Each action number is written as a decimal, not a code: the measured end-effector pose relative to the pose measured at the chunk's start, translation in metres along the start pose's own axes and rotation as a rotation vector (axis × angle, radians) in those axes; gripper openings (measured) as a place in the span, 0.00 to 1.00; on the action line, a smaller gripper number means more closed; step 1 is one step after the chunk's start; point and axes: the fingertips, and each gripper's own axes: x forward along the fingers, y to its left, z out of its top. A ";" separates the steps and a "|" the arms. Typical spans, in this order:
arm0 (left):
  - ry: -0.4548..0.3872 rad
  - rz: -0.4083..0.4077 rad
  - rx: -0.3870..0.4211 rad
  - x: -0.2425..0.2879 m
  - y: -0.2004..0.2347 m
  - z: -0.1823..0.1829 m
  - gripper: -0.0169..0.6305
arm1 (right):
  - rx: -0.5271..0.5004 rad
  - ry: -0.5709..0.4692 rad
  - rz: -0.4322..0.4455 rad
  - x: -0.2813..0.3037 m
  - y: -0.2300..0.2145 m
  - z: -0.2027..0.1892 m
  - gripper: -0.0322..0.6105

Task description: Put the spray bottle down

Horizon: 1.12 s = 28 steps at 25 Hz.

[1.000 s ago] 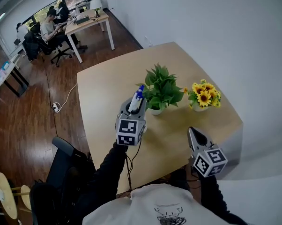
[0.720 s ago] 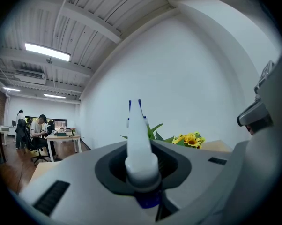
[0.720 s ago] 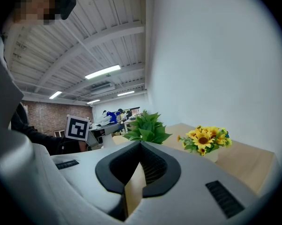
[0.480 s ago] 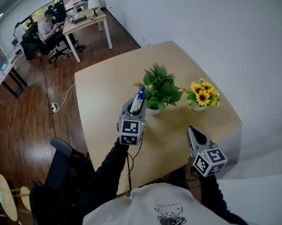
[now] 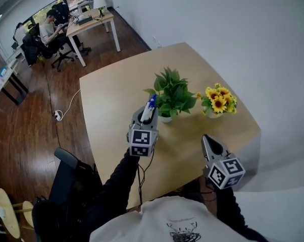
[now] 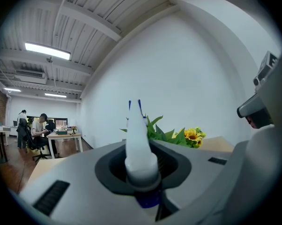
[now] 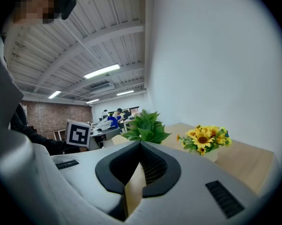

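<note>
A white spray bottle [image 5: 148,109] with a blue trigger and nozzle is clamped in my left gripper [image 5: 145,120], just left of the potted plant. In the left gripper view the bottle [image 6: 137,144] stands upright between the jaws, whose pads press on its neck. Its base is hidden, so I cannot tell whether it touches the table [image 5: 111,95]. My right gripper [image 5: 211,145] hovers near the table's front right edge. Its jaws meet at the tips [image 7: 140,146] with nothing between them.
A green plant [image 5: 172,92] in a white pot stands mid-table. A small pot of sunflowers [image 5: 220,101] is to its right, near the wall. A black office chair [image 5: 71,170] sits at the table's near left. People work at a far desk [image 5: 89,21].
My left gripper has sunk slightly with the bottle beside the plant. The right gripper has stayed where it was.
</note>
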 end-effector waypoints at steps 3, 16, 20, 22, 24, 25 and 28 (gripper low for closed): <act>-0.007 -0.001 0.006 0.000 -0.001 0.000 0.17 | 0.001 0.000 0.000 0.001 -0.001 -0.001 0.02; -0.021 0.011 -0.019 0.000 0.003 -0.004 0.23 | 0.002 0.000 0.002 0.003 -0.001 0.000 0.02; -0.022 0.005 -0.026 -0.001 0.003 -0.004 0.25 | 0.003 0.001 0.001 0.003 0.000 -0.001 0.02; -0.022 -0.002 -0.027 -0.001 0.002 -0.004 0.25 | 0.002 0.000 0.001 0.002 0.000 0.000 0.02; -0.017 -0.008 -0.031 -0.002 0.001 -0.004 0.26 | 0.001 -0.001 0.001 0.002 0.000 0.000 0.02; -0.015 -0.010 -0.034 -0.003 0.001 -0.005 0.26 | 0.001 0.000 0.001 0.002 0.000 0.000 0.02; -0.017 -0.013 -0.040 -0.004 0.001 -0.007 0.26 | 0.003 0.001 0.002 0.002 0.001 -0.001 0.02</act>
